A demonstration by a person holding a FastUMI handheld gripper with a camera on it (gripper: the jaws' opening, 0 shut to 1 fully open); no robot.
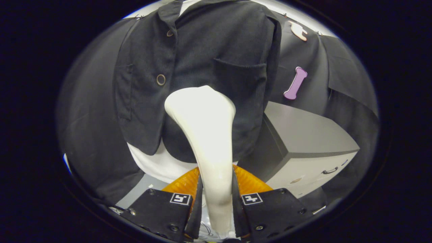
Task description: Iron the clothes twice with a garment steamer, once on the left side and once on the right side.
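A dark button-up jacket (202,60) hangs upright ahead of me over a white garment (152,165) that shows below its hem. My gripper (216,199) is shut on the handle of a cream-white garment steamer (206,135). The steamer rises from between my fingers, and its broad head rests against the jacket's lower front, just right of the button line and below the chest pocket (239,74). Two round buttons (161,79) show to the left of the steamer head.
A grey cabinet (303,141) with a drawer handle stands to the right of the jacket, close to its hem. An orange ribbed object (249,182) lies just beyond my fingers under the steamer. Black cloth hangs all around behind the jacket.
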